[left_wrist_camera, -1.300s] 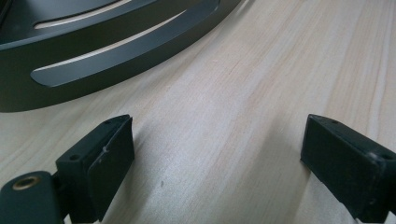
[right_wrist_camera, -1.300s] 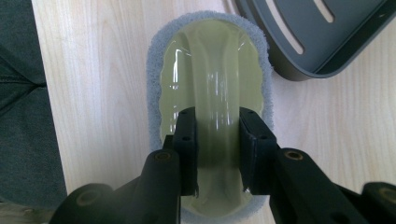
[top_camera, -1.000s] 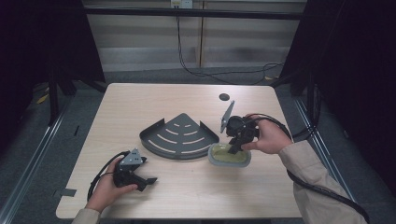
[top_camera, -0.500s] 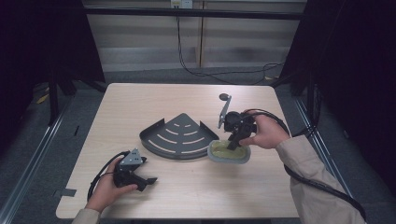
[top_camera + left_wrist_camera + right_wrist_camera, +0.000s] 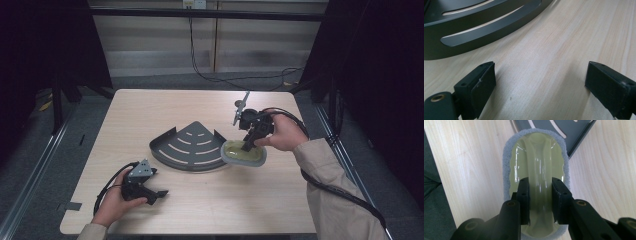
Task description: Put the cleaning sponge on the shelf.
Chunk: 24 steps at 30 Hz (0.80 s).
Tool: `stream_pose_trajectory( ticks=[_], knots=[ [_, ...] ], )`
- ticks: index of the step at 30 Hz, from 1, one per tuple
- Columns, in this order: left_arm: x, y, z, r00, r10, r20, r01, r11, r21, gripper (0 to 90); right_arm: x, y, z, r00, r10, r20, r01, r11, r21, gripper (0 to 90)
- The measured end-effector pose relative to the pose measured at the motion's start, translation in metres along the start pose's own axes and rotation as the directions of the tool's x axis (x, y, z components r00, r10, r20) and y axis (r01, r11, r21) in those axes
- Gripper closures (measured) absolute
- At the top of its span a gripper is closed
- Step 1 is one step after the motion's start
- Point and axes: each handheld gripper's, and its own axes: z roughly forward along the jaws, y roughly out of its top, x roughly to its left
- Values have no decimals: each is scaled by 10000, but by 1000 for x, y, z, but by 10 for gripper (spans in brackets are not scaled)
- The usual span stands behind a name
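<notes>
Looking down from the high view, the right gripper (image 5: 248,145) is tipped nose-down into a pale yellow-green scrubber with a grey foam rim (image 5: 243,152), which sits on the light wood table (image 5: 280,205) right at the corner of a dark grey fan-shaped slotted tray (image 5: 192,146). From up there you can't really tell what the jaws are doing. The right gripper view sorts that out: the two black jaws are clamped on the raised glossy handle ridge running down the middle of the scrubber (image 5: 536,170), one pad (image 5: 524,197) on each side, pressed tight against it. That view also shows the foam rim touching or slightly overlapping the tray (image 5: 571,135) corner, hard to say which.

The right hand (image 5: 282,132) wraps the gripper body from the side, wrist bent, beige sleeve (image 5: 332,190) coming in from the lower right, with the cable looping back behind it.

Over on the near left, the left hand (image 5: 112,205) rests low on the table holding the left gripper (image 5: 159,194), roughly level and pointing toward the tray. The left gripper view gives the bit the high view is too small for: jaws spread wide apart, nothing but bare wood between them, pads (image 5: 482,85) just above the tabletop, and the tray's curved slotted wall (image 5: 481,30) close ahead.
</notes>
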Motion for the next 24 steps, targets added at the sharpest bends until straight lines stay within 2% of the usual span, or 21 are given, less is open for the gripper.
stream_pose_trajectory(
  ticks=[2,10,13,19,24],
  knots=[
    [0,0,0,10000,-1,0,1,10000,-2,92,-2,1,-1,10000,-23,42,23,10000,-39,710],
    [0,0,0,10000,-1,-15,1,10000,29,92,-9,4,-5,9979,639,99,-637,9978,-186,710],
    [0,0,0,10000,0,1,0,10000,-2,92,-11,7,-6,9976,675,142,-672,9975,-236,710],
    [0,0,0,10000,0,1,0,10000,-3,92,-14,12,-7,9937,1105,200,-1100,9937,-228,710],
    [0,0,0,10000,-1,0,1,10000,-2,92,-18,16,-6,9916,1277,187,-1272,9915,-290,710]
  ],
)
